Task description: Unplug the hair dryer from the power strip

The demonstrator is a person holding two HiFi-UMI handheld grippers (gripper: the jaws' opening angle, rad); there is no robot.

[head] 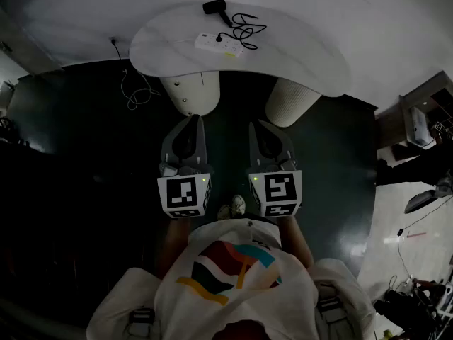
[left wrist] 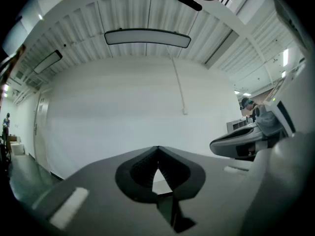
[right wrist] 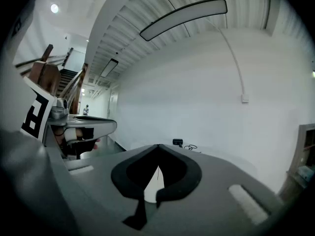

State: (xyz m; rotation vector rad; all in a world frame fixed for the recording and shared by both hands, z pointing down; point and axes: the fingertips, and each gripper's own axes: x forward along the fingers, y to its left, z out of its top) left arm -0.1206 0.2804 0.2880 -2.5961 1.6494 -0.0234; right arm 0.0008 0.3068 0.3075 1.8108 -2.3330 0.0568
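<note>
A black hair dryer (head: pixel 216 7) lies at the far edge of a white rounded table (head: pixel 304 52). Its black cord (head: pixel 245 27) loops to a white power strip (head: pixel 219 44) beside it. My left gripper (head: pixel 192 120) and right gripper (head: pixel 256 125) are side by side close to my body, well short of the table, both shut and empty. In the left gripper view the jaws (left wrist: pixel 157 149) meet in front of a white wall. In the right gripper view the closed jaws (right wrist: pixel 157 147) point toward the table, with the hair dryer (right wrist: pixel 177 142) small and far off.
Two cream ribbed pedestals (head: pixel 192 91) (head: pixel 291 102) carry the table over a dark floor. A loose cable (head: pixel 134 89) runs from a wall socket at the left. Furniture and gear (head: pixel 423 127) stand at the right, and stairs (right wrist: pixel 59 82) rise at the left.
</note>
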